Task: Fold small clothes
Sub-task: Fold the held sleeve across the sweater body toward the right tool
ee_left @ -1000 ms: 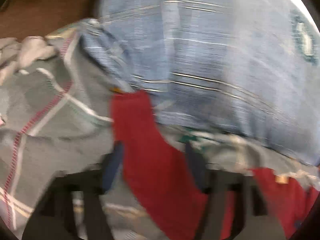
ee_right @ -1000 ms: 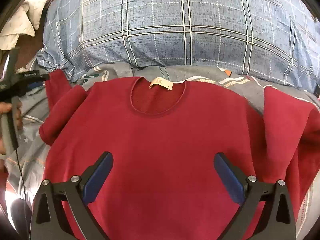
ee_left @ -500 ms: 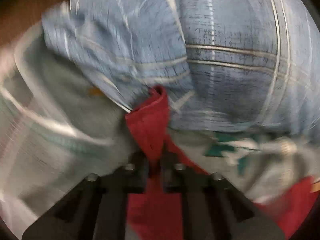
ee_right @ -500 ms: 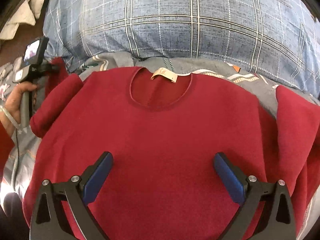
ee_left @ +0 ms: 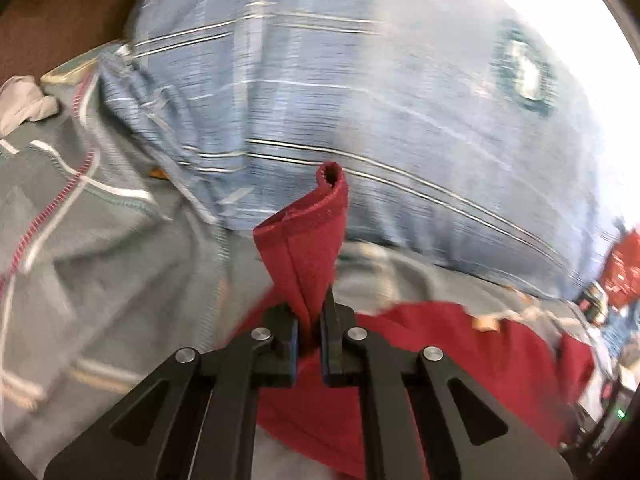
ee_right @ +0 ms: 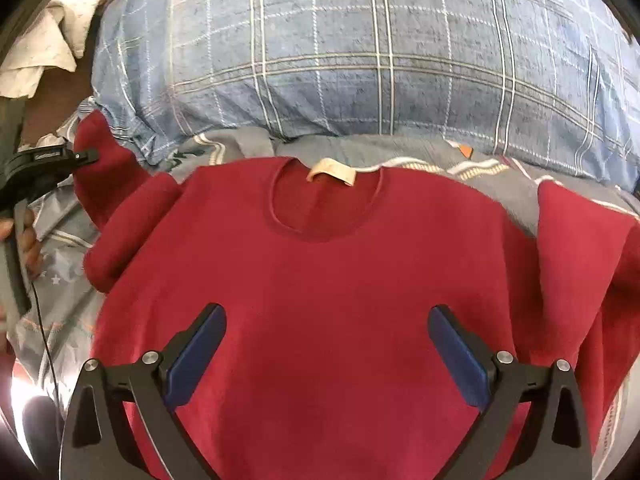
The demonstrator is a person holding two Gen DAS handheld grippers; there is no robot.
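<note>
No fold is finished: the left gripper [ee_left: 308, 338] pinches the sweater [ee_right: 320, 280]'s nine-o'clock sleeve [ee_left: 308, 248]; the right gripper [ee_right: 326, 346] hovers wide open, empty.

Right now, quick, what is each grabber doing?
Left gripper: shut on the red sweater's sleeve cuff.
Right gripper: open, holding nothing, above the red sweater.

Pillow [ee_right: 360, 60] seemingly blocks far side

Bright daylight, blown-out glare upper right of left view, motion blur there, fisheye-curved dark edges
</note>
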